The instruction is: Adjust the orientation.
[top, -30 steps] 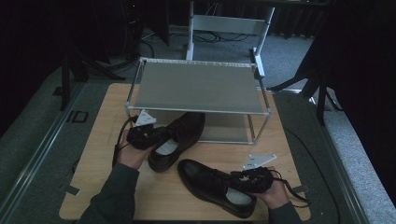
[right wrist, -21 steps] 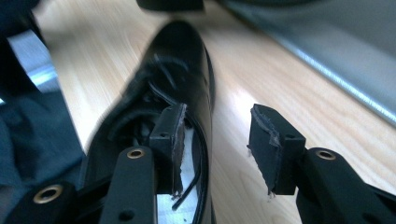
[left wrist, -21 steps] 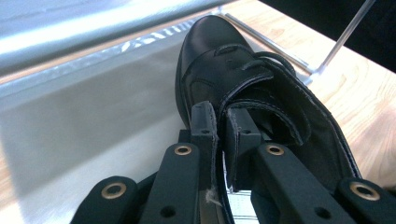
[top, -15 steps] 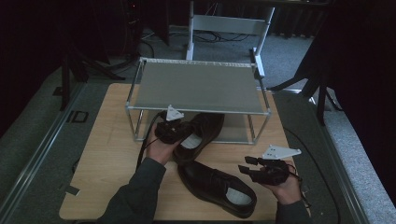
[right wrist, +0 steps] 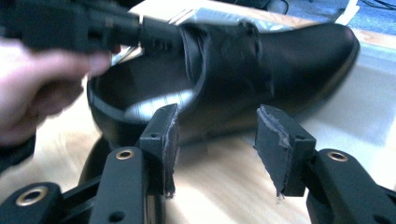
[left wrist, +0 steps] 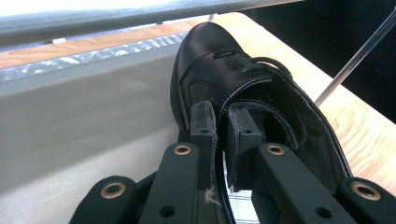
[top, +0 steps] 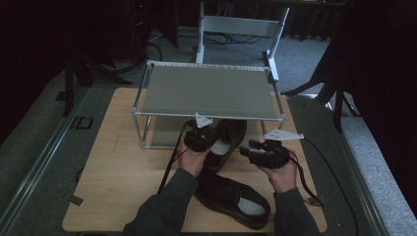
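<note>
- left gripper (left wrist: 219,135) clamps side wall of black shoe (left wrist: 219,60), toe under metal rack (top: 206,91) near table's (top: 123,172) far edge
- right gripper (right wrist: 215,140) just opened, jaws apart, nothing between
- second shoe (top: 231,196) at near edge

Your sleeves are dark grey-green. Your left gripper (top: 200,137) and right gripper (top: 253,150) are black, each topped by a pale grey three-cornered plate, with a black cable trailing back toward you. Up close, the jaws are black linked bars with brass-ringed rivet holes, and the square black pads (right wrist: 166,140) have frayed, worn edges.
</note>
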Motion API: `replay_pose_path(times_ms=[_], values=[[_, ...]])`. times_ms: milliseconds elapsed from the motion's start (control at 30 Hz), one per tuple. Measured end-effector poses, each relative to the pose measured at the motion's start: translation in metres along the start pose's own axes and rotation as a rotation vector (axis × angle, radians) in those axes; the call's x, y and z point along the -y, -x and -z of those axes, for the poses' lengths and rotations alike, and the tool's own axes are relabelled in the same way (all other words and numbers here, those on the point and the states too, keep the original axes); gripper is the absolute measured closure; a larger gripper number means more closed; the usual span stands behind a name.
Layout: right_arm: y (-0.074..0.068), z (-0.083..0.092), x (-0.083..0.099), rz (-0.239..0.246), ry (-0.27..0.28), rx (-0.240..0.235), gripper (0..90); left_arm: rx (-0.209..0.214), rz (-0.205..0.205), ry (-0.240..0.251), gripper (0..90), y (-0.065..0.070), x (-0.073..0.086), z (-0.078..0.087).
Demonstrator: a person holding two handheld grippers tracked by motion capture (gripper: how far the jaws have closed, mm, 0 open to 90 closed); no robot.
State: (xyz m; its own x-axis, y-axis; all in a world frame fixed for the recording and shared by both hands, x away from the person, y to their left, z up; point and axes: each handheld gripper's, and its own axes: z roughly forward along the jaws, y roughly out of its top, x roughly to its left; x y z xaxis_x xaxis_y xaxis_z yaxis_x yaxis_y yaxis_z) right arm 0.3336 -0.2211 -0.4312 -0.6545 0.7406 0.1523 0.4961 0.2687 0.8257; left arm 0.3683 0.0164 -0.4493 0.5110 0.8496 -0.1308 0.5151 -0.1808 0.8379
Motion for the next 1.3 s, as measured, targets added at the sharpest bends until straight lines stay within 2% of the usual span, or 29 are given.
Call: replay_pose_path(times_ms=[33,67,133,233,267,300,333,367,433,533,600,633,667,733,833,967,1033,1133,1200,1300], values=[[0.0,-0.004,-0.003,0.001,-0.003,-0.003,48.5,-0.013,-0.021,-0.002,83.4,0.006,-0.002,-0.001],[0.0,-0.004,-0.003,0.001,-0.003,-0.003,48.5,-0.013,-0.021,-0.002,83.5,0.006,-0.002,-0.001],[-0.002,-0.018,-0.008,0.001,-0.028,0.013,47.9,-0.027,-0.042,0.001,83.5,0.016,-0.003,-0.004],[-0.002,-0.025,-0.011,-0.017,-0.038,0.019,46.2,-0.03,-0.058,0.002,83.5,0.023,-0.003,-0.005],[-0.001,-0.032,-0.013,-0.029,-0.056,0.039,44.1,-0.041,-0.068,0.001,83.5,0.031,-0.004,-0.006],[-0.001,-0.032,-0.013,-0.029,-0.056,0.039,44.1,-0.041,-0.068,0.001,83.6,0.031,-0.004,-0.006],[-0.001,-0.034,-0.014,-0.033,-0.068,0.059,44.1,-0.041,-0.068,0.001,83.6,0.031,-0.004,-0.006],[-0.001,-0.038,-0.015,-0.03,-0.075,0.101,40.2,-0.059,-0.064,0.0,83.6,0.039,-0.004,-0.01],[-0.001,-0.04,-0.016,-0.033,-0.09,0.134,40.0,-0.063,-0.055,-0.004,83.6,0.042,-0.003,-0.012],[0.003,-0.043,-0.016,-0.026,-0.128,0.188,51.3,-0.07,-0.05,-0.011,83.4,0.046,-0.003,-0.014],[0.004,-0.042,-0.017,-0.015,-0.141,0.17,68.0,-0.07,-0.047,-0.033,81.3,0.046,-0.003,-0.018],[0.004,-0.04,-0.018,0.009,-0.145,0.185,74.7,-0.069,-0.055,-0.044,79.8,0.047,-0.004,-0.021],[0.005,-0.04,-0.018,0.019,-0.156,0.195,77.8,-0.07,-0.058,-0.054,78.9,0.048,-0.005,-0.023],[0.008,-0.042,-0.018,0.033,-0.17,0.201,80.2,-0.062,-0.051,-0.066,77.6,0.047,-0.007,-0.026],[0.009,-0.042,-0.018,0.058,-0.178,0.228,82.1,-0.011,-0.022,-0.081,73.0,0.042,-0.006,-0.029],[0.018,-0.041,-0.018,0.074,-0.177,0.254,84.2,0.052,-0.018,-0.05,61.5,0.038,-0.007,-0.02],[0.024,-0.038,-0.016,0.084,-0.153,0.241,84.4,0.075,-0.02,-0.037,58.8,0.034,-0.008,-0.013],[0.031,-0.03,-0.013,0.127,-0.136,0.222,84.4,0.103,-0.023,-0.034,56.6,0.026,-0.006,-0.004],[0.038,-0.021,-0.009,0.153,-0.117,0.189,84.3,0.101,-0.024,-0.031,56.1,0.018,-0.002,0.003],[0.045,-0.009,-0.003,0.201,-0.079,0.156,84.3,0.097,0.008,-0.027,55.9,0.004,0.006,0.008]])
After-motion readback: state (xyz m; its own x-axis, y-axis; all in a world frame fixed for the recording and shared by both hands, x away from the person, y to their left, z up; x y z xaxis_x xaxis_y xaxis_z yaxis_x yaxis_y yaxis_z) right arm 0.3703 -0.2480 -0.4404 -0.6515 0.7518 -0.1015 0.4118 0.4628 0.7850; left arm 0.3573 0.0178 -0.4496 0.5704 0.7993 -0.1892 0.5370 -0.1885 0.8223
